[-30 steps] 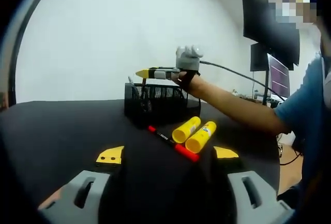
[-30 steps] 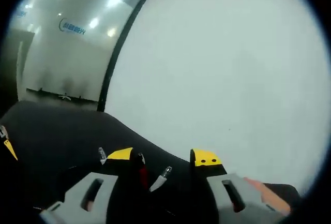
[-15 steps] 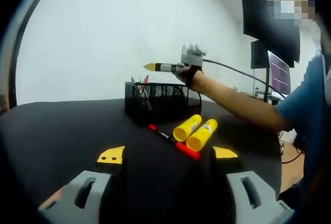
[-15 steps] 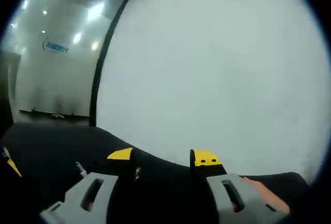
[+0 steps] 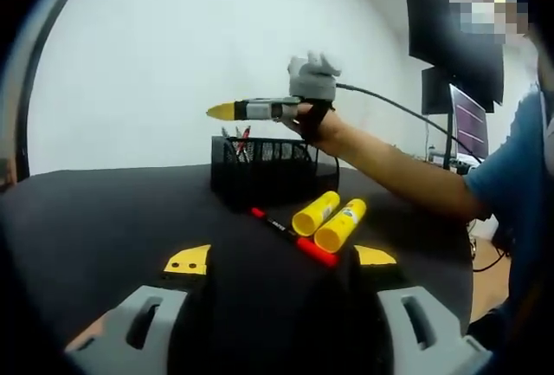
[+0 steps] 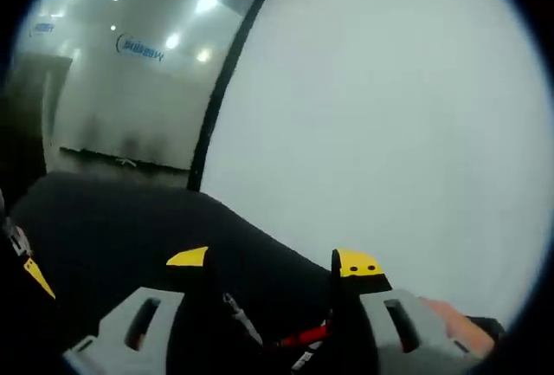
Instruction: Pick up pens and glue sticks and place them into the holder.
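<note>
two yellow glue sticks and a red pen lie on the black worktop just ahead of the left gripper, jaws wide, empty. mesh holder beyond. right gripper above holder, jaws apart, empty.

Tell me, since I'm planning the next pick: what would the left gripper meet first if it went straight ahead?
Likely the red pen lying on the black table, then the two yellow glue sticks beside it; depth is uncertain.
</note>
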The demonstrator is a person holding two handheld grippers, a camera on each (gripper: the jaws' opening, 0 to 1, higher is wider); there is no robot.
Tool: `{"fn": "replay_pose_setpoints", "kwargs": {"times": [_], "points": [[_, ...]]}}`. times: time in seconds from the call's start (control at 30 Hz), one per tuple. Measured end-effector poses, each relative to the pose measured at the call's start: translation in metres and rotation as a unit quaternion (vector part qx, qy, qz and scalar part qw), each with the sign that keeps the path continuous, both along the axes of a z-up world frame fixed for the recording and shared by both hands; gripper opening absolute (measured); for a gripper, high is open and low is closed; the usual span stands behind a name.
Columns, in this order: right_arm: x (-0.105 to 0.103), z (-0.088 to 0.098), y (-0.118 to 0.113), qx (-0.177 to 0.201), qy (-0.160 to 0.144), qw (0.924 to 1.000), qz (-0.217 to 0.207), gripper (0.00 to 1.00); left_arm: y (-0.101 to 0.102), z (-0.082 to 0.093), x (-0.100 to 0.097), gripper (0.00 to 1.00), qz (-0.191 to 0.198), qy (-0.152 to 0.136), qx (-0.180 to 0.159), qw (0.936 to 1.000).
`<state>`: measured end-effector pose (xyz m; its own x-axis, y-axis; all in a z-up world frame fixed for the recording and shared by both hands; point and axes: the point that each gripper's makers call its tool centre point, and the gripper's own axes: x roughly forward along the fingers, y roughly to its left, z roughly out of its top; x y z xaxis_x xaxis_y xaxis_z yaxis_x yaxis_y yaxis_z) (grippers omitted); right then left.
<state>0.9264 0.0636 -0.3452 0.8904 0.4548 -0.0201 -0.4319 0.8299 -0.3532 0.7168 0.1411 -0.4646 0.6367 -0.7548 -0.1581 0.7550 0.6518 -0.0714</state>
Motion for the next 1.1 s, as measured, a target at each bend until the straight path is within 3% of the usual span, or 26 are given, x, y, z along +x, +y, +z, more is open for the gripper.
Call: {"fn": "replay_pose_setpoints", "kwargs": {"times": [0.07, 0.3, 0.53, 0.73, 0.97, 1.1], "points": [[0.004, -0.004, 0.0, -0.023, -0.005, 0.9995, -0.021, 0.48, 0.0, 0.0, 0.0, 0.59, 0.0, 0.0, -0.001, 1.0], [0.005, -0.003, -0.027, -0.01, -0.001, 0.9978, -0.066, 0.41, -0.001, 0.0, -0.001, 0.59, 0.0, -0.001, 0.0, 1.0], [0.005, 0.007, -0.077, 0.044, 0.008, 0.9935, -0.105, 0.38, 0.001, 0.0, 0.0, 0.59, 0.001, -0.002, 0.0, 1.0], [0.023, 0.007, -0.122, 0.087, 0.026, 0.9865, -0.136, 0.37, 0.0, -0.001, -0.001, 0.59, 0.001, -0.002, 0.004, 1.0], [0.025, 0.02, -0.145, 0.147, 0.03, 0.9799, -0.132, 0.37, 0.0, -0.002, 0.0, 0.58, 0.002, -0.001, 0.006, 1.0], [0.02, 0.03, -0.141, 0.16, 0.032, 0.9815, -0.1, 0.38, 0.0, 0.0, 0.0, 0.59, 0.005, 0.001, 0.0, 1.0]]}}
